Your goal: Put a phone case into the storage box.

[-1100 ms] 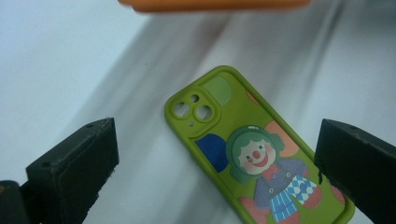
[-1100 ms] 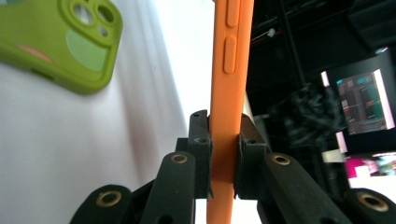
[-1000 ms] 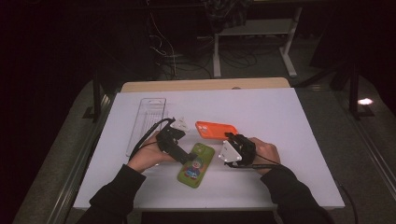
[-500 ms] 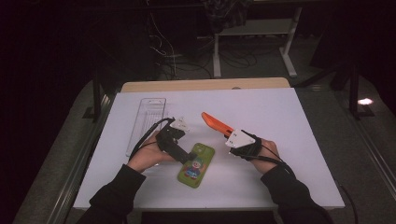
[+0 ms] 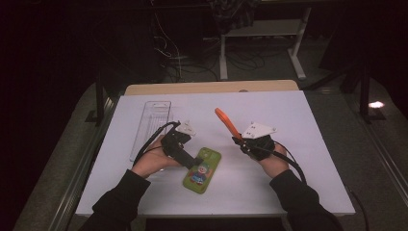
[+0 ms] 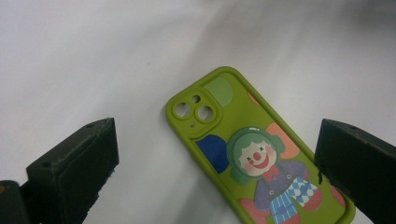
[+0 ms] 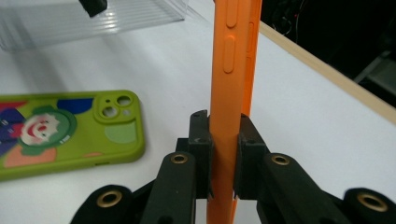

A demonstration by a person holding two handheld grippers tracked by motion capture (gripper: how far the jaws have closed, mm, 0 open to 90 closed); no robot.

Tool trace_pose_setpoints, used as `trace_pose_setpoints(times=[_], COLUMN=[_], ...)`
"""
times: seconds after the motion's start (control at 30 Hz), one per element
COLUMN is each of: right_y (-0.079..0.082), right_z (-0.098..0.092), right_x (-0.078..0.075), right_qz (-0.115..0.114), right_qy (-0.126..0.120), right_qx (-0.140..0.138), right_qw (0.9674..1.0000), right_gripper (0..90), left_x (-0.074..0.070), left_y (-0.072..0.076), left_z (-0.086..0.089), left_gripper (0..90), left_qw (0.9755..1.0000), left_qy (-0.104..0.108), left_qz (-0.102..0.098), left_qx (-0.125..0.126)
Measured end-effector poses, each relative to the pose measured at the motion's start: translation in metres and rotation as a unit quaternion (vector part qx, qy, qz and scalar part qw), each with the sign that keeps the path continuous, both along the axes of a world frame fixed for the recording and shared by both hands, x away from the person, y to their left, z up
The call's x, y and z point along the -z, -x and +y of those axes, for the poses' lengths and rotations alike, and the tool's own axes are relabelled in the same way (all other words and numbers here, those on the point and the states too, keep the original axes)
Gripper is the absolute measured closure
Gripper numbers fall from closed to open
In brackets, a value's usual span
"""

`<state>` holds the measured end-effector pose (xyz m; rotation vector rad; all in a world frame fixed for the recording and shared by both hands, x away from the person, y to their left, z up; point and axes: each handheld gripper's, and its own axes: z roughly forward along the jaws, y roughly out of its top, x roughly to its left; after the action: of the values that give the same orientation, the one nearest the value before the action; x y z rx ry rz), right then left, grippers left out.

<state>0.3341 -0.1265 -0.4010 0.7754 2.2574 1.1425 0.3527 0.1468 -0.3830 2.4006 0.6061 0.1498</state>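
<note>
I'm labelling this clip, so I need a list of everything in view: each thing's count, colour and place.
orange case: 1, orange, clamped edge-on in the right gripper, lifted off the table
green case: 1, green with a clown picture, flat on the table near the left gripper
tray: 1, clear, table's far left
table: 1, white
left gripper: 1, black, jaws open over the green case
right gripper: 1, black, shut on the orange case

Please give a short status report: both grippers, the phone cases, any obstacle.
Right gripper shut on orange case, lifted edge-on. Left gripper open over green clown case, flat on white table. Clear tray apart; no obstacle.
</note>
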Motion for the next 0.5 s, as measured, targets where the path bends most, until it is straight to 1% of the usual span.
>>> trace_pose_setpoints(times=[0.07, 0.23, 0.3, 0.33, 0.43, 0.47, 0.5], right_y=[-0.001, -0.005, -0.007, -0.008, -0.011, -0.011, -0.012], right_z=[-0.002, -0.006, -0.007, -0.008, -0.011, -0.012, -0.013], right_x=[0.000, 0.001, 0.001, 0.002, 0.003, 0.004, 0.004], right_qz=[0.017, 0.046, 0.066, 0.073, 0.089, 0.095, 0.099], right_qy=[-0.016, -0.047, -0.067, -0.075, -0.093, -0.100, -0.106], right_qx=[0.004, 0.007, 0.013, 0.014, 0.017, 0.020, 0.021], right_qw=[0.9997, 0.9978, 0.9955, 0.9945, 0.9915, 0.9903, 0.9892], right_gripper=[78.7, 78.7, 78.7, 78.7, 78.7, 78.7, 78.7], left_x=[0.000, 0.000, 0.000, -0.001, 0.000, 0.000, 0.001], left_y=[0.000, -0.001, -0.001, -0.002, -0.002, -0.002, -0.001], left_z=[0.000, 0.001, 0.001, 0.002, 0.002, 0.002, 0.001], left_gripper=[0.0, 0.0, 0.0, 0.0, 0.0, 0.0, 0.0], left_qw=[1.0000, 1.0000, 1.0000, 1.0000, 1.0000, 1.0000, 0.9999], left_qy=[0.000, -0.003, -0.002, -0.007, -0.004, -0.002, 0.010], left_qz=[0.000, -0.002, -0.003, -0.004, -0.003, -0.003, 0.000], left_qx=[-0.001, 0.001, 0.000, 0.003, -0.002, -0.003, -0.013])
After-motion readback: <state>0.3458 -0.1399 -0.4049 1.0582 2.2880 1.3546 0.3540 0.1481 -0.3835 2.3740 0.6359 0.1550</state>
